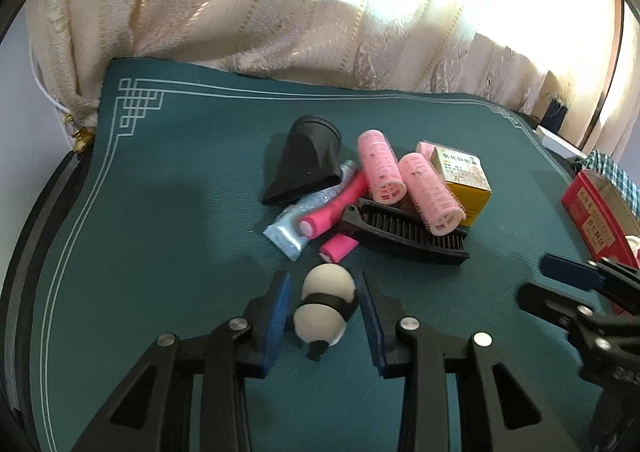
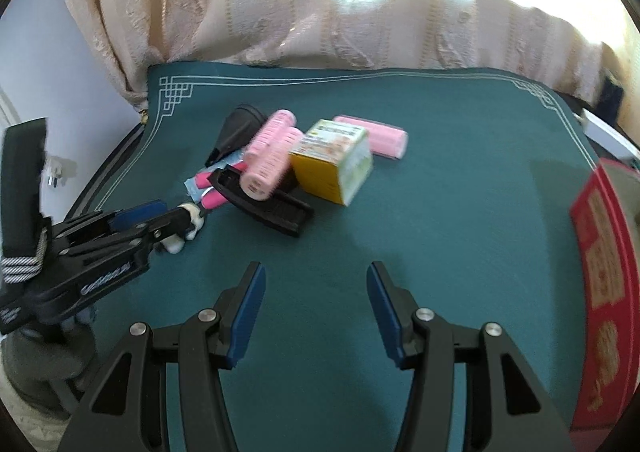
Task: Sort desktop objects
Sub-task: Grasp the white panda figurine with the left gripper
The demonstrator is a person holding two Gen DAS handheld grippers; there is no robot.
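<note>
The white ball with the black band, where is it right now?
In the left wrist view the white ball sits on the green mat between the open left claw fingers, just in front of the pink tube at the pile's near edge.

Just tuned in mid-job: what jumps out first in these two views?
The heap of toiletries mid-mat: pink hair rollers lying over a black comb, a yellow box beside them. Nearer, the left gripper has its jaws open around a white egg-shaped item with a black band. The right gripper hangs open over bare green mat, with a red box at the right edge.
</note>
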